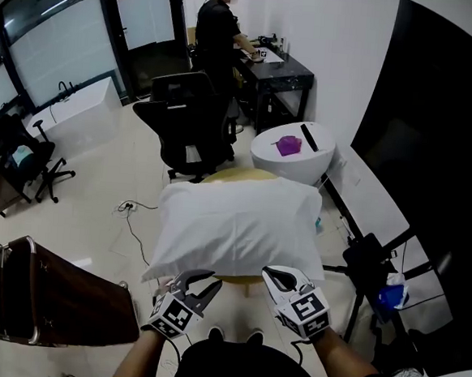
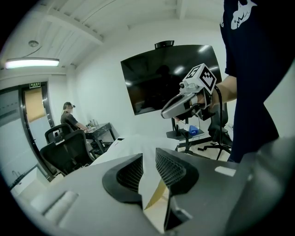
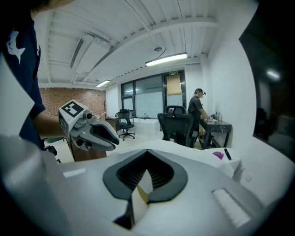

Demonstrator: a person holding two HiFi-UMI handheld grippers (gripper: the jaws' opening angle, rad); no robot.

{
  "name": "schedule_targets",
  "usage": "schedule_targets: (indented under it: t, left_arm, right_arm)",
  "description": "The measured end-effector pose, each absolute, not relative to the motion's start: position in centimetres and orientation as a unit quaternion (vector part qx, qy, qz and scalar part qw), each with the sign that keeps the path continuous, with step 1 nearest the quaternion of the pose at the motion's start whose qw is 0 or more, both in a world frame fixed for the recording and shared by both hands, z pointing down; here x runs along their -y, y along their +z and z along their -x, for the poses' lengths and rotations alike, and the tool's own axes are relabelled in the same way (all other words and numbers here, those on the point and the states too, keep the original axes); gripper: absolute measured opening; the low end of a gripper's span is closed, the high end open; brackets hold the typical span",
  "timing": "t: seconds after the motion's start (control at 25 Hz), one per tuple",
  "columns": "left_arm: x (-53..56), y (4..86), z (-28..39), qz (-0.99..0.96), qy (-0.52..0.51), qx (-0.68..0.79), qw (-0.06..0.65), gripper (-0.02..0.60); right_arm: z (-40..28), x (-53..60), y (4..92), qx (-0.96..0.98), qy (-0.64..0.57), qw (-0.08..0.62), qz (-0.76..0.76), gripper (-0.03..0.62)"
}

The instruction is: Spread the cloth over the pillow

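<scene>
A white cloth [image 1: 237, 224] lies draped over the pillow, which rests on a round tan stand [image 1: 241, 283] straight ahead of me. The cloth hides the pillow. At the cloth's near edge on the left, my left gripper [image 1: 204, 284] has its jaws a little apart and closed on a fold of the cloth [image 2: 147, 173]. To the right, my right gripper [image 1: 271, 273] is shut on a thin strip of the same edge [image 3: 144, 184]. Each gripper shows in the other's view: the right gripper [image 2: 167, 110] and the left gripper [image 3: 113, 138].
Behind the pillow stand a black office chair [image 1: 188, 119] and a round white table [image 1: 291, 155] with a purple thing. A person [image 1: 218, 32] works at a black desk [image 1: 282, 69]. A brown case [image 1: 61, 292] is at my left, a black stand [image 1: 368, 263] and a big dark screen [image 1: 442, 159] at my right.
</scene>
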State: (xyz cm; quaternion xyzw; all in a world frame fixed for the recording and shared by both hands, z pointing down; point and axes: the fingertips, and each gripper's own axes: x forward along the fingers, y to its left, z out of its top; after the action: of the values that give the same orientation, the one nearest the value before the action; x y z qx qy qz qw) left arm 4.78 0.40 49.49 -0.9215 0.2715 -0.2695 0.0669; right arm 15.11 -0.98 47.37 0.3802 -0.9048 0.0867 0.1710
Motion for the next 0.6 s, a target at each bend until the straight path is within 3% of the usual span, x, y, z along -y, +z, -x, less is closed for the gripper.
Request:
schedule_targets:
  t: [0.6]
  left_arm:
    - [1.0, 47.6, -4.4, 0.926, -0.262, -0.257, 0.089, 0.078]
  right_arm:
    - [-13.2, 1.4, 45.0, 0.901, 0.081, 0.161, -0.395, 0.006]
